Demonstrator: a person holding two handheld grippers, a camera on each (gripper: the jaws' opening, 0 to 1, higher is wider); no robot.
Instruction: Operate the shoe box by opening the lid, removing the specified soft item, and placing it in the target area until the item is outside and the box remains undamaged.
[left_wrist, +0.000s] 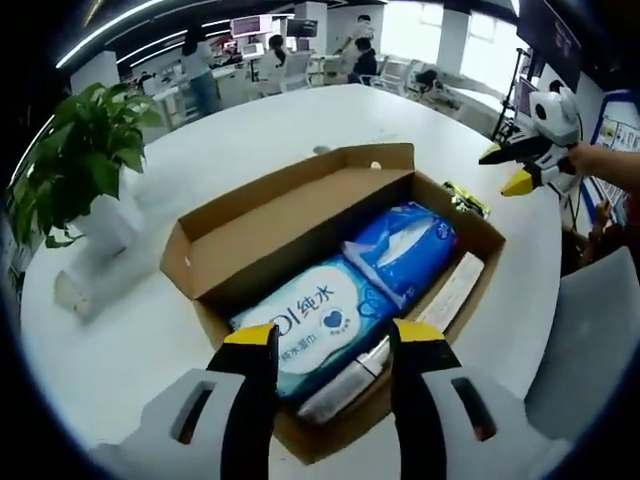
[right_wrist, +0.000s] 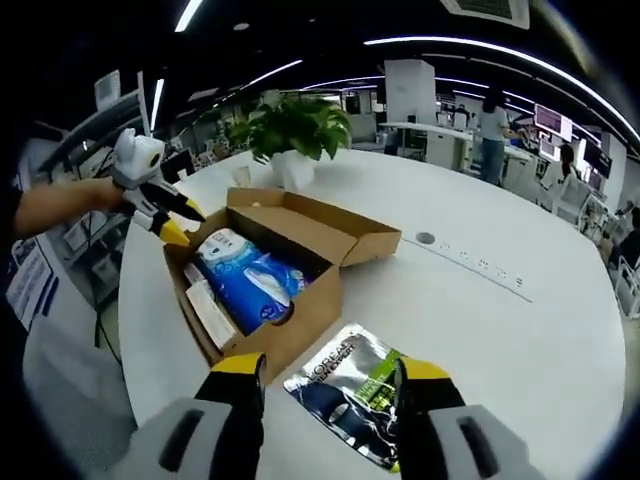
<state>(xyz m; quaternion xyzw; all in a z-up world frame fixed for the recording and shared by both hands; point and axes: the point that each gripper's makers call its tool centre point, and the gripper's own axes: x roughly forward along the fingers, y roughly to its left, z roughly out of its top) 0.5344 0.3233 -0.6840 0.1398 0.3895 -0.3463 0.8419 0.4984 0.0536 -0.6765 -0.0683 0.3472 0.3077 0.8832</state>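
- We see the brown cardboard shoe box (left_wrist: 330, 290) lying open on the round white table (left_wrist: 120, 340), its hinged lid (left_wrist: 290, 205) folded back and standing along the far side in the left gripper view.
- Inside lie two soft packs end to end along the box's long axis: a pale blue wet-wipe pack with a heart mark (left_wrist: 315, 330) at the end nearer our left gripper (left_wrist: 333, 345), and a deeper blue soft pack (left_wrist: 402, 250) at the far end. A flat white carton (left_wrist: 450, 295) runs along the box's right wall.
- Our left gripper has its yellow-tipped jaws apart and empty, poised just above the near end of the box, directly over the pale pack. We judge this the nearer claw for a lift, with the pack's long axis running away from the jaws.
- Our right gripper (right_wrist: 330, 378) is likewise parted and holding nothing; between its tips on the table lies a flat dark-and-green foil sachet (right_wrist: 345, 390), outside the box, just beside its corner.
- We cannot tell which pack is the specified one.
- A green potted plant (right_wrist: 290, 125) stands well beyond the box.
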